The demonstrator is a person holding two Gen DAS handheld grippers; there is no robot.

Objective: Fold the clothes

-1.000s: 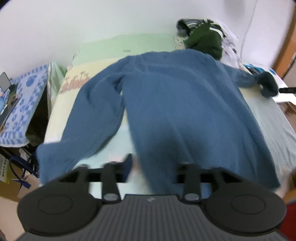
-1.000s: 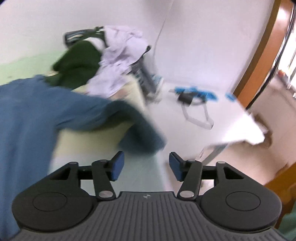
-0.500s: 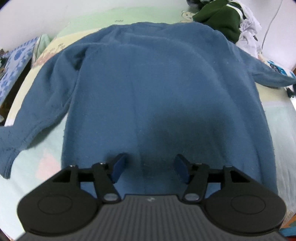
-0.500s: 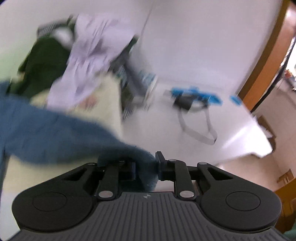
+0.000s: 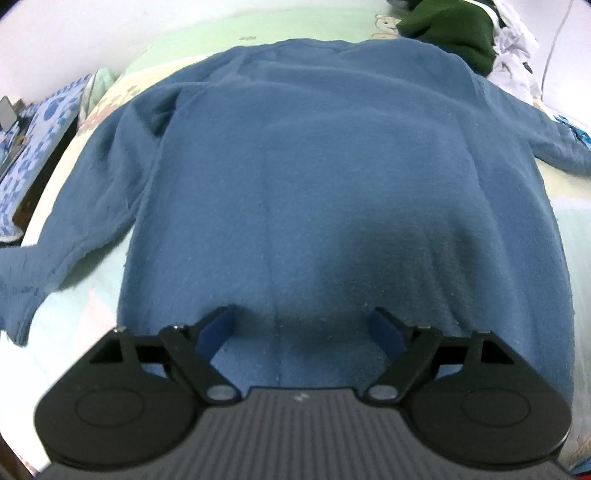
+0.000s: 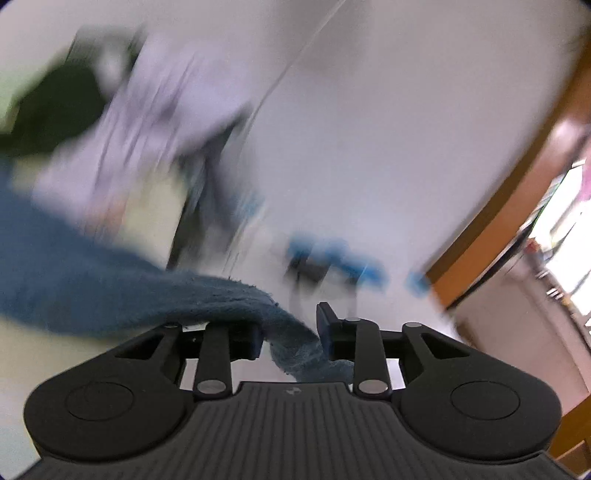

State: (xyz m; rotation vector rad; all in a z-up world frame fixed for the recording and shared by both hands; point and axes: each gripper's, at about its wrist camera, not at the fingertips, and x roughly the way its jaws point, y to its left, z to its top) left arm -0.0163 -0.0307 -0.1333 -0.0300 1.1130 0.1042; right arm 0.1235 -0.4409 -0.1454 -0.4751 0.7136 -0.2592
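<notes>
Blue fleece long-sleeved sweater (image 5: 310, 177) lies spread flat on a bed w/ a pale green and cream sheet (image 5: 306, 26), hem toward the camera, neck at the far end. One sleeve runs down along the left side of the body, cuff near the left frame edge; the other sleeve stretches off to the right edge.

Left gripper (image 5: 301, 325) hangs over the hem area, pointing steeply down. Its jaws have just been opening and now stand wide, blue pads apart above the fabric, nothing pinched between them.

Right gripper (image 6: 290, 334) has the end of the sweater's sleeve (image 6: 229, 299) between its fingers: cloth drapes over the left finger and bunches in the gap. Jaws narrow, have just eased open a little; the fabric fills the gap, but can't tell if the pads press on it.

Farther out: dark green garment (image 5: 450, 26) and white crumpled clothes (image 5: 517, 55) piled at the bed's far right corner. Blue-patterned white cloth (image 5: 29, 136) beside the bed, left. Right-wrist view is heavily blurred; white wall (image 6: 388, 110) and orange-brown wooden door frame (image 6: 517, 206) show.
</notes>
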